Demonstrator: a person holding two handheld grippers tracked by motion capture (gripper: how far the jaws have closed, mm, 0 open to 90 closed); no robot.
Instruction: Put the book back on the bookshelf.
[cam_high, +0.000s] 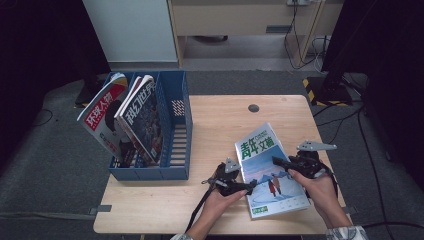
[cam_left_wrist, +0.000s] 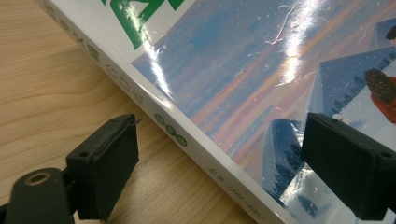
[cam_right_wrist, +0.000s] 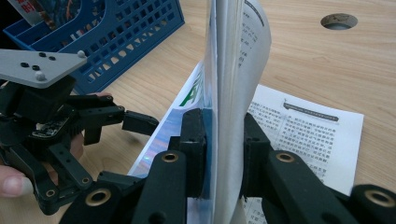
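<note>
While the magazine (cam_high: 270, 170) lies on the table (cam_high: 210, 130) to the right of the blue rack (cam_high: 175, 130), both grippers work at its edges. The right gripper (cam_high: 280, 162) has its jaws pressed shut on the magazine's right-hand pages, which stand up between the pads in the right gripper view. The left gripper (cam_high: 247, 187) sits at the magazine's lower left edge with its jaws apart: one pad rests over the cover, the other over bare wood, and nothing is pinched between them.

The step in hand looks like picking the magazine up so it can go to the rack, where two magazines (cam_high: 125, 120) already stand. The rack's right-hand slot, nearest the magazine, appears free. The next move likely calls for the left gripper to close on the spine edge, so the pages do not splay when lifted, and then for both hands to raise and tilt the magazine upright.

The right gripper view shows what the high view cannot: the gripped pages curl upward, and an open inner page (cam_right_wrist: 303, 126) lies flat beyond the magazine's raised part. The left gripper view (cam_left_wrist: 219, 93) gives the glossy cover and the spine (cam_left_wrist: 196, 149) close up, lying flat on the wood.
</note>
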